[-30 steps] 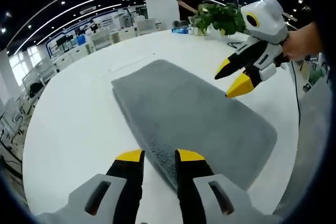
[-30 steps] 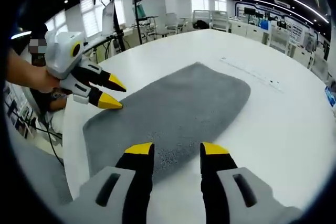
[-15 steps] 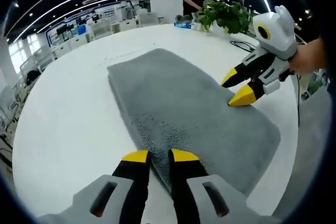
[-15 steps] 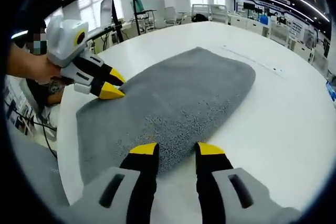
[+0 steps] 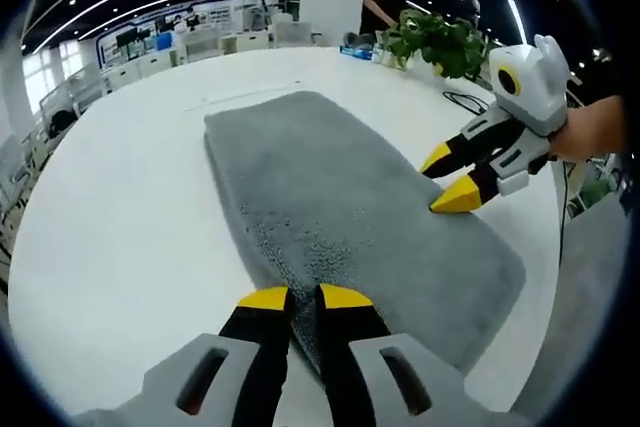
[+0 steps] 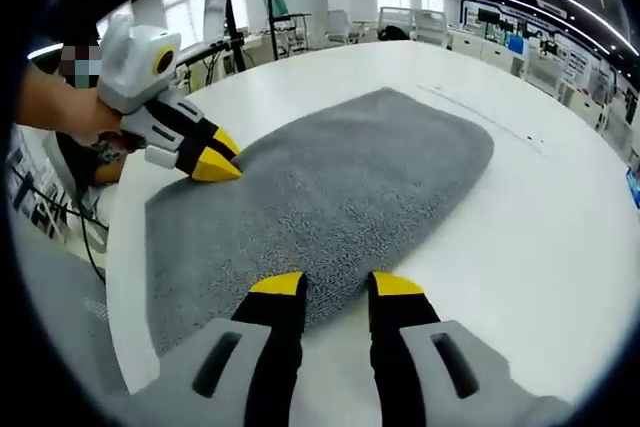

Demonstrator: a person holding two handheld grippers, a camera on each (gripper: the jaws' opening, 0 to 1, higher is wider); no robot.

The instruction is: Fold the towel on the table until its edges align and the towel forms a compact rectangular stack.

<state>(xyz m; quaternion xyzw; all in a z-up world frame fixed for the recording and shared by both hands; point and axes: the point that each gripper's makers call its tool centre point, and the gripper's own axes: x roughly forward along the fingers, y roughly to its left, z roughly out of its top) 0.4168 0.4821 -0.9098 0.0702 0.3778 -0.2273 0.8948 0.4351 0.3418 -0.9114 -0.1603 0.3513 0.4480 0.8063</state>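
Gray fuzzy towel (image 5: 350, 207) lying flat on round white table (image 5: 120, 217), filling middle of frame. Left gripper (image 5: 292, 298) pinching towel's near edge, yellow tips almost together. Right gripper (image 6: 335, 285) straddling other edge, jaws partly spread. Left gripper view showing leafy green plant (image 5: 440, 42), upper right.
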